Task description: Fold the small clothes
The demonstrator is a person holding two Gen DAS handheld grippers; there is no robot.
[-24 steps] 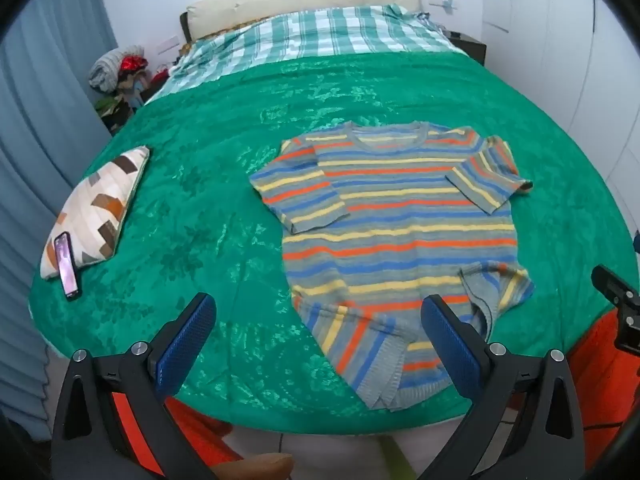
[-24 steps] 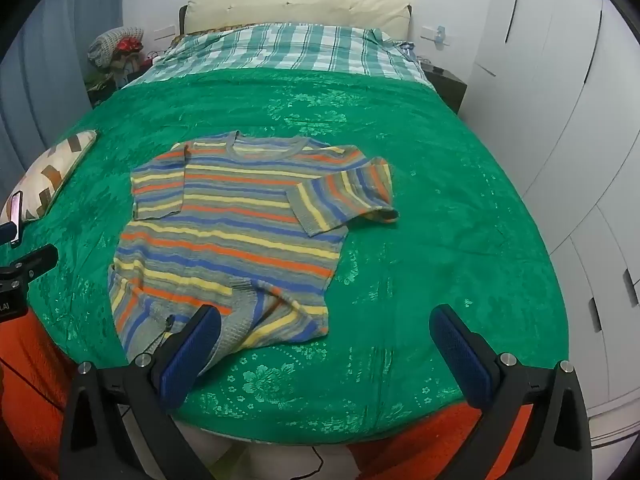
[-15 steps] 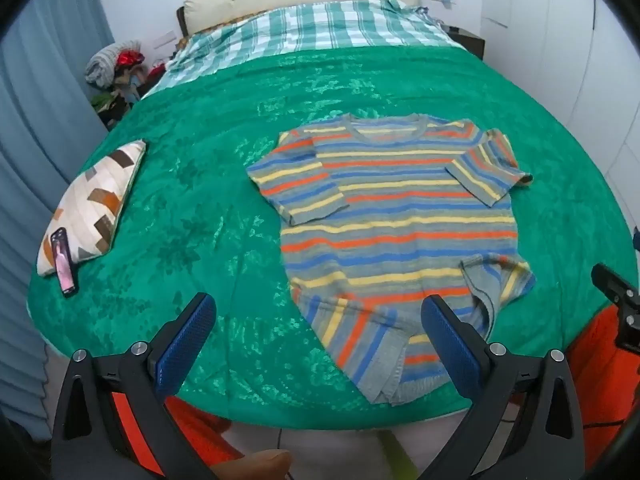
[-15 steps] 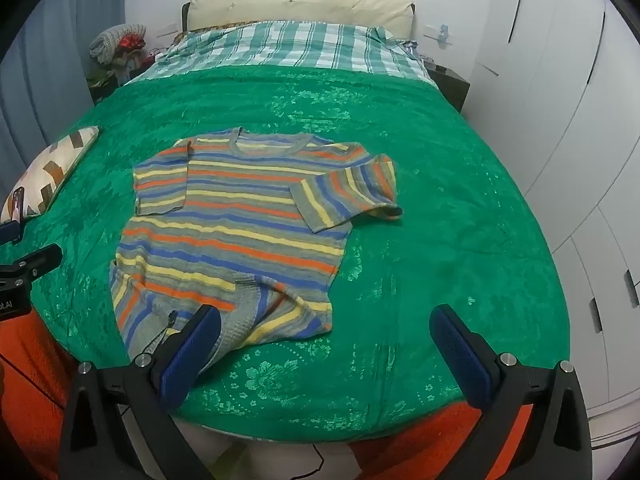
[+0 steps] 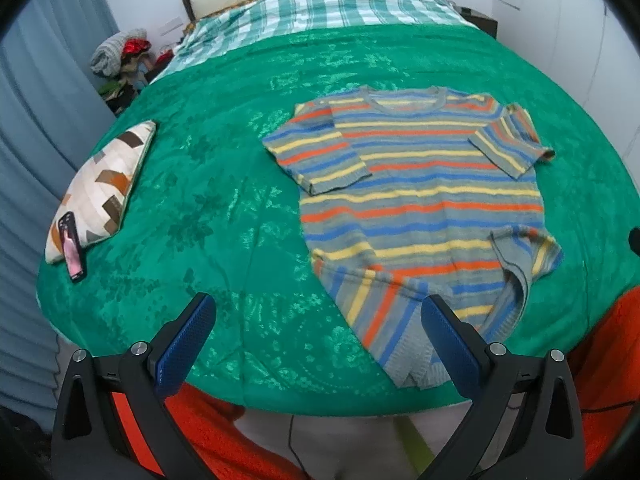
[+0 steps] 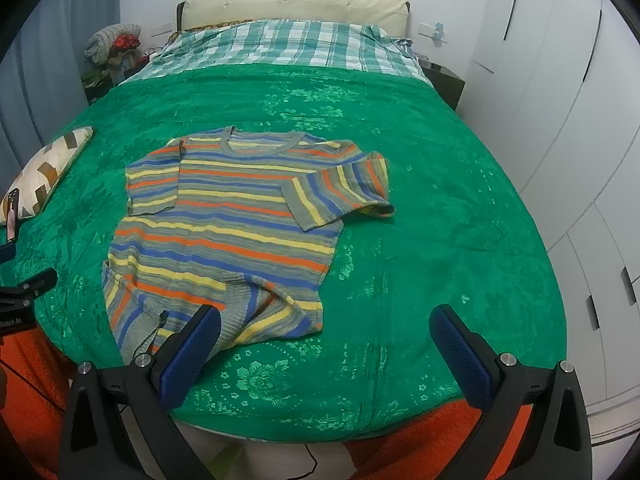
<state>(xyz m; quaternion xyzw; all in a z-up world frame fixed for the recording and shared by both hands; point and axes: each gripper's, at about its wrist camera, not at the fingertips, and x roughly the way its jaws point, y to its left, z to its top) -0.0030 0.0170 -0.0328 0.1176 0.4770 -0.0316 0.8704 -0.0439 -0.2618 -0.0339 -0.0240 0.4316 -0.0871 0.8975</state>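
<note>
Striped sweater [image 5: 420, 208] laid face up on the green bedspread [image 5: 224, 208], near the foot of the bed, neckline toward the headboard. Both short sleeves turned inward over the chest: one sleeve [image 5: 320, 156] lying flat, the other sleeve [image 6: 340, 192] folded in but lifted at its cuff. Bottom hem [image 6: 240, 320] rumpled and partly flipped up at the near edge, not squared. Judged as early in the fold: sleeves in, body not yet doubled over, hem needing to be smoothed first. A thin dark cord or tag at the hem corner, too small to identify with certainty.

Left tool [image 5: 316, 328] poised above the near edge of the bed, blue pads spread at full width, nothing between them; one pad over the hem corner without touching it, as far as the fisheye view allows. Right tool [image 6: 324, 340] likewise spread wide and empty, beside the hem's other corner, above bare bedspread.

Surroundings: patterned cushion [image 5: 100, 184] well apart on the bedspread, with a phone [image 5: 72, 252] resting against its near end. Checked sheet [image 6: 288, 44] and cream headboard beyond. Heap of clothes [image 6: 112, 40] beside the bed head. White wardrobe doors [image 6: 580, 120] along one side. Orange fabric [image 6: 24, 380] below the near edge.

Nothing obstructing the garment; fold area on all sides clear.
</note>
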